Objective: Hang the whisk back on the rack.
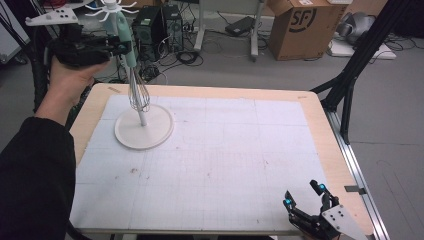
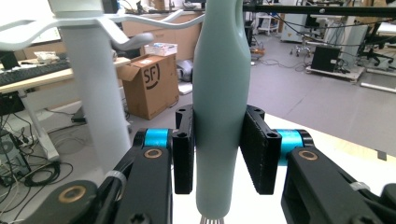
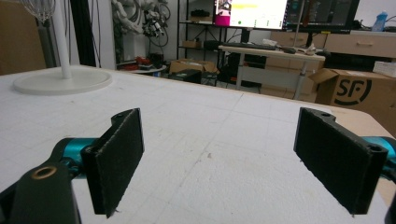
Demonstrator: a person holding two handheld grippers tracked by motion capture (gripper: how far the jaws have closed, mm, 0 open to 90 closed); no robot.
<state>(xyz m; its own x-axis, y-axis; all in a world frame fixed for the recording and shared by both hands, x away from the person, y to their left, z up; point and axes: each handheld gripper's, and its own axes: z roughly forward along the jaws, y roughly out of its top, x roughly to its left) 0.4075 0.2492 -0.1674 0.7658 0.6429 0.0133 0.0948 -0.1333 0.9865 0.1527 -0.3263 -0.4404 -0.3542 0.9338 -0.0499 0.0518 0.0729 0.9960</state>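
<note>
The right gripper (image 3: 219,161) hovers low over the white gridded table mat (image 3: 224,140), its two black jaws set wide apart with nothing between them. Far off at the upper left stands a white stand (image 3: 63,74) on a round base (a whisk's (image 3: 41,9) wires hang beside its pole).

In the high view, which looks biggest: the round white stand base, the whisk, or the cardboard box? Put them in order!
1. cardboard box
2. round white stand base
3. whisk

The box is farther away, so it is truly bigger still.
</note>
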